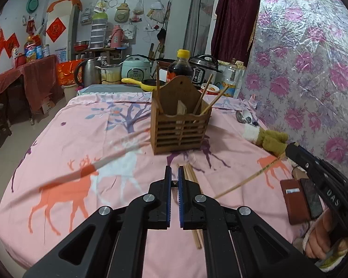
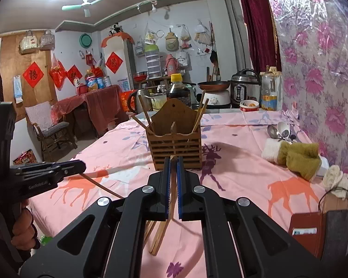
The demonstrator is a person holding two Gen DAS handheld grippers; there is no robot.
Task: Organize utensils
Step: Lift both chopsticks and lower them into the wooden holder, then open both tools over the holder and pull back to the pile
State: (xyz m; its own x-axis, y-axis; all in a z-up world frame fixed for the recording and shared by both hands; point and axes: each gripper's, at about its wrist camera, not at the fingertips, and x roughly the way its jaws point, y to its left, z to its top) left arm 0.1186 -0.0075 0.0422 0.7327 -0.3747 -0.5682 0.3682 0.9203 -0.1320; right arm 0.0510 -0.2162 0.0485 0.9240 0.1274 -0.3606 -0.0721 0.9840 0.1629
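A slatted wooden utensil holder (image 1: pixel 181 127) (image 2: pixel 176 146) stands mid-table on the pink deer-print cloth (image 1: pixel 81 120), with several chopsticks leaning in it. My left gripper (image 1: pixel 174 170) (image 2: pixel 82 165) hovers in front of it, shut; in the right wrist view a thin chopstick (image 2: pixel 102 185) runs out from its tips. My right gripper (image 2: pixel 173 161) (image 1: pixel 288 149) is shut on another chopstick (image 2: pixel 172 185) (image 1: pixel 248 178), which slants down to the left. Loose chopsticks (image 1: pixel 193 185) (image 2: pixel 156 238) lie on the cloth under both grippers. A blurred pale stick (image 1: pixel 92 164) streaks across the left.
Spoons (image 1: pixel 243 117) (image 2: pixel 278 132) lie by the flowered wall, next to a green and white cloth (image 1: pixel 271 139) (image 2: pixel 299 157). A brown wallet (image 1: pixel 294 199) (image 2: pixel 306 229) sits at the right edge. A sauce bottle (image 1: pixel 179 67), cookers and a kettle crowd the far end.
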